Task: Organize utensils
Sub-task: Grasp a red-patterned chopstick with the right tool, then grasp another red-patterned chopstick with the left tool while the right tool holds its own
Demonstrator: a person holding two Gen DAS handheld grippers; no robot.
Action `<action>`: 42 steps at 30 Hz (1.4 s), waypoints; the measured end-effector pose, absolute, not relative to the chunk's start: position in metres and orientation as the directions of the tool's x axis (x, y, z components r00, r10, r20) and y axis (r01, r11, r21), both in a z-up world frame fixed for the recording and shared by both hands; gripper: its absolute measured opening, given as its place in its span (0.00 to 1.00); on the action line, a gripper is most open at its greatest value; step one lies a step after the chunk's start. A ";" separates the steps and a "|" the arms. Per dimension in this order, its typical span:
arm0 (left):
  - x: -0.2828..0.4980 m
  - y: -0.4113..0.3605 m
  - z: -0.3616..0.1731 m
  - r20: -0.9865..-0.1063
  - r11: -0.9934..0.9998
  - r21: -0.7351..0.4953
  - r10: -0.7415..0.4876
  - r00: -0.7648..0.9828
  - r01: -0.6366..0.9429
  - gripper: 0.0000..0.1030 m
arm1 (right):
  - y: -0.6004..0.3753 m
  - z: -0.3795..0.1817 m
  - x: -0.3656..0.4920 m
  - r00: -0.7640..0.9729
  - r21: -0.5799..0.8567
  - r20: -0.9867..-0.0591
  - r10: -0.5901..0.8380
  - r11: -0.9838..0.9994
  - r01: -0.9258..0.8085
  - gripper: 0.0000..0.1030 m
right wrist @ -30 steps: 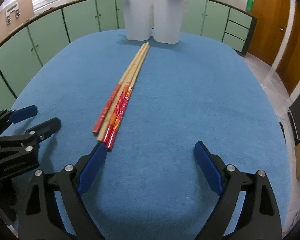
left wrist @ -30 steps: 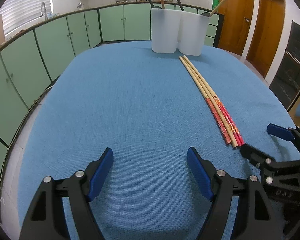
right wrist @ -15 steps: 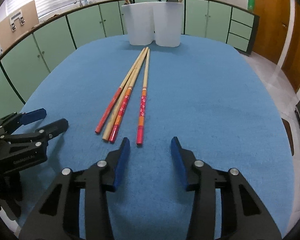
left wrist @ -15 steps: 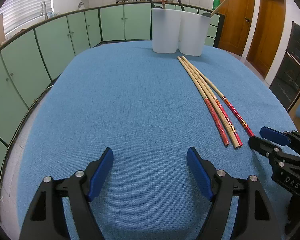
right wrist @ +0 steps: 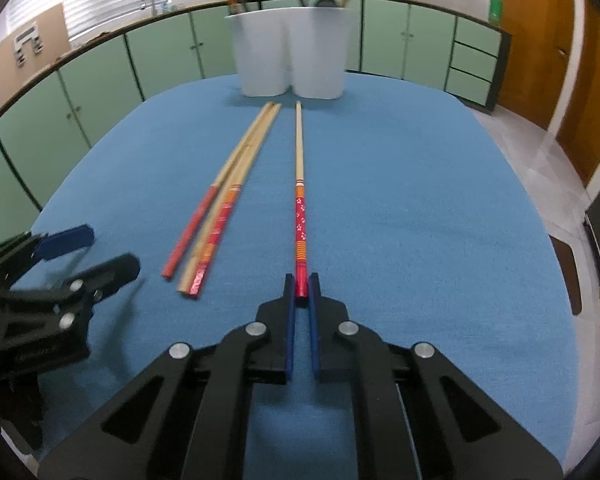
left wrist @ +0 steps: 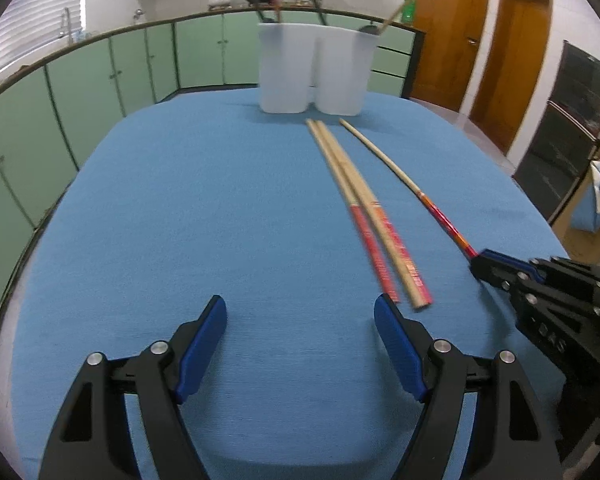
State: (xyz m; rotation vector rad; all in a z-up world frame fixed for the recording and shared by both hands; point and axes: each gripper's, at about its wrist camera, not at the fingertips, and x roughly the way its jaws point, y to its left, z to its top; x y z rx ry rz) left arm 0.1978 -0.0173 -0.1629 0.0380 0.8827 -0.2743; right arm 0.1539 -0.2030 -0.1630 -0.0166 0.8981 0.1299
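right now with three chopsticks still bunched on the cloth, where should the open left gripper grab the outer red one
Take the outer red chopstick at its painted near end, coming in low from the near left with the left gripper. That end juts free toward the gripper and its left side is clear; its right side lies against the bunch, so a mid-shaft pinch would catch the neighbours.

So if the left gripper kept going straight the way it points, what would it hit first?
Most likely bare blue tablecloth: the left gripper stands open and aims down at empty cloth. The three chopsticks lie just right of its line; depth is hard to judge.
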 end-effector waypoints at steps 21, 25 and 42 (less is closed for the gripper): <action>0.207 -0.046 -0.167 -0.784 0.975 0.013 -0.127 0.607 0.221 0.59 | -0.215 -0.165 0.154 0.609 0.072 -0.781 0.138 0.989 -0.131 0.07; 0.206 -0.055 -0.166 -0.777 0.970 0.012 -0.144 0.613 0.243 0.35 | -0.214 -0.165 0.154 0.609 0.074 -0.781 0.140 0.989 -0.131 0.07; 0.196 -0.054 -0.146 -0.735 0.969 0.001 -0.166 0.657 0.246 0.06 | -0.219 -0.151 0.142 0.650 0.105 -0.740 0.172 0.985 -0.140 0.05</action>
